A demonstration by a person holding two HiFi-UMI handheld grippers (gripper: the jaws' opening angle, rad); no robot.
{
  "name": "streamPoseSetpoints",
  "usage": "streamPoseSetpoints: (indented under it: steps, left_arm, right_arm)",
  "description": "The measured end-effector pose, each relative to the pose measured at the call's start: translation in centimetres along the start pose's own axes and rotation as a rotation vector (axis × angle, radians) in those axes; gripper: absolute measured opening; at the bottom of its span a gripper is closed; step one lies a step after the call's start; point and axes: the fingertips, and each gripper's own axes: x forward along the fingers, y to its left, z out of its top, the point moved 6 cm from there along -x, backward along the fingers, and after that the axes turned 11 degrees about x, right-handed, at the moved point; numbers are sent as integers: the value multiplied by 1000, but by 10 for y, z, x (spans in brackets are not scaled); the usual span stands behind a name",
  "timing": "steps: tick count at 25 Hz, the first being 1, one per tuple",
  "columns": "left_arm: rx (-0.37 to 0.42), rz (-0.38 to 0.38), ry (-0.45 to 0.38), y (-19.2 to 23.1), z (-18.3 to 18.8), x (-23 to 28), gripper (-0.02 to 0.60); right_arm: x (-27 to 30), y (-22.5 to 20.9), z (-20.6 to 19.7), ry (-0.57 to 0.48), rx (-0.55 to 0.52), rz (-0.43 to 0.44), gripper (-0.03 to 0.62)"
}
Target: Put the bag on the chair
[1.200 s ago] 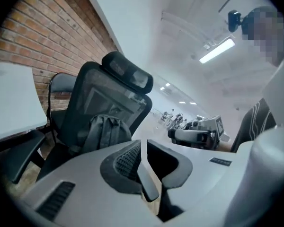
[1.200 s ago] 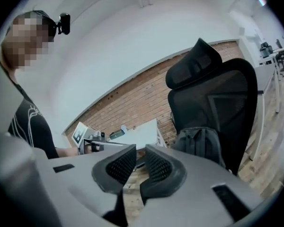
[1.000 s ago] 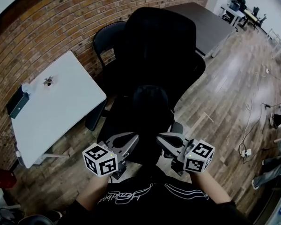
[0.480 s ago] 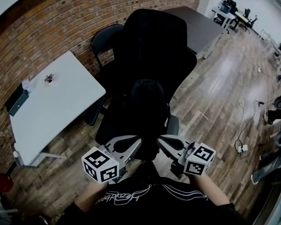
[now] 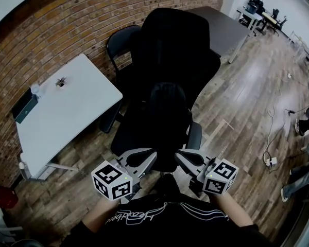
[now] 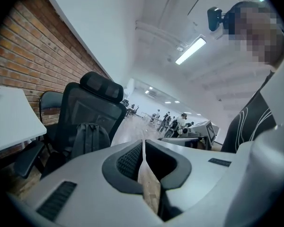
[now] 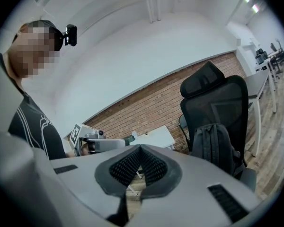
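A black backpack point(image 5: 165, 112) stands upright on the seat of the black office chair point(image 5: 181, 45), leaning against its backrest. Both grippers are held close to the person's body, short of the chair's front edge and apart from the bag. My left gripper point(image 5: 152, 156) is shut with nothing between its jaws. My right gripper point(image 5: 178, 156) is shut and empty too. The left gripper view shows the backpack point(image 6: 90, 138) on the chair point(image 6: 92, 103) beyond the closed left gripper point(image 6: 143, 148). In the right gripper view the backpack point(image 7: 213, 143) sits past the closed right gripper point(image 7: 140, 150).
A white table point(image 5: 67, 112) stands left of the chair by the brick wall point(image 5: 51, 30). A second dark chair point(image 5: 121, 40) is behind, and a dark table point(image 5: 224, 27) lies at the back right. Cables and a plug strip point(image 5: 271, 161) lie on the wooden floor at right.
The backpack stays on the seat. Both grippers remain shut in about the same place near the body; only the head view has shifted slightly.
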Motion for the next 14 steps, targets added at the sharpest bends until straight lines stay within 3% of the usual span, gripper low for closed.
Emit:
streamPoseSetpoints:
  steps: [14]
  left_arm:
    - [15,3,32,0,-4,7,43]
  right_arm:
    - [-5,-6,1,0,11,-16,-5]
